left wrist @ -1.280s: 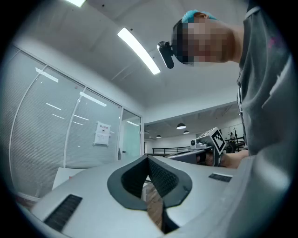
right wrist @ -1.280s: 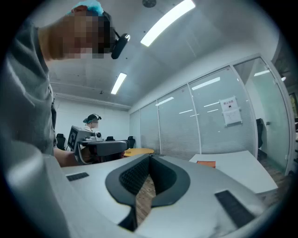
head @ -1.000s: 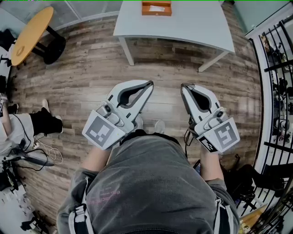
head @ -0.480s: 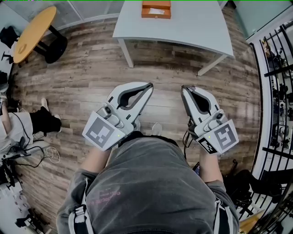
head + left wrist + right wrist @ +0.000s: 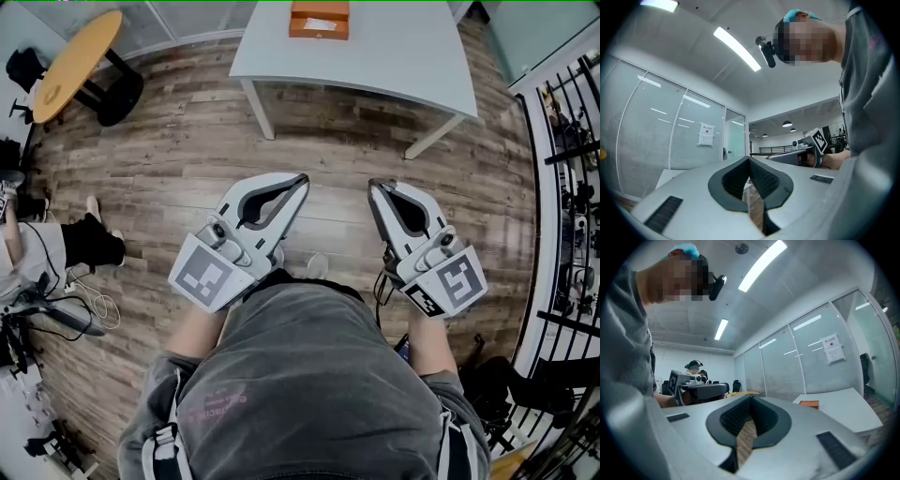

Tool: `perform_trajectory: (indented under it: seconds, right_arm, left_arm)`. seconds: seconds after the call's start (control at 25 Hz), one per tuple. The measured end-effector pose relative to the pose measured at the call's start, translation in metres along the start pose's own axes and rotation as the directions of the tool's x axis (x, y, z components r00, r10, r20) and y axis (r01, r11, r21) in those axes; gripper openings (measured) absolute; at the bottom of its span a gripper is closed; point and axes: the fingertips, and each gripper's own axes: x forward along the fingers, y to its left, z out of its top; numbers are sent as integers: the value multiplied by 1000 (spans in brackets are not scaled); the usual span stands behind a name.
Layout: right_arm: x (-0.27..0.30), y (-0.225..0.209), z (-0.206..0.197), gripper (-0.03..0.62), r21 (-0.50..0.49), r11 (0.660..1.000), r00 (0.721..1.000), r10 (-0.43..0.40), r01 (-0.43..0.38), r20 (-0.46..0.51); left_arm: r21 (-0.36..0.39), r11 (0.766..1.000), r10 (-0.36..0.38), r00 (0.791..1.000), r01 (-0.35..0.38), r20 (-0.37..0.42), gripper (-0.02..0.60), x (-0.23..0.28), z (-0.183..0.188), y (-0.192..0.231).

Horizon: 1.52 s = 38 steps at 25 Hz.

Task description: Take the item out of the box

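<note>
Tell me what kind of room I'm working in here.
Probably an office or lab-style workspace: glass partition walls with blinds, ceiling strip lights, and a white table carrying the orange box on a wood-plank floor.

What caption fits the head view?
Shut and empty, the left hand-held gripper and right hand-held gripper hang over the wood floor, short of the white table bearing the orange box.
</note>
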Motion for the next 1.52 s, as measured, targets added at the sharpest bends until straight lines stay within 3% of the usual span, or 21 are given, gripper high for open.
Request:
perform_trajectory:
  seconds: [0.92, 1.52]
  right_arm:
    - [4, -29, -3, 5, 22, 999, 1000, 30, -30, 4]
    - [57, -64, -6, 5, 23, 999, 1000, 24, -24, -17]
  left_arm:
    - [10, 999, 47, 999, -47, -5, 3, 19, -3, 7]
    - [-19, 999, 47, 999, -47, 1, 3, 42, -18, 68]
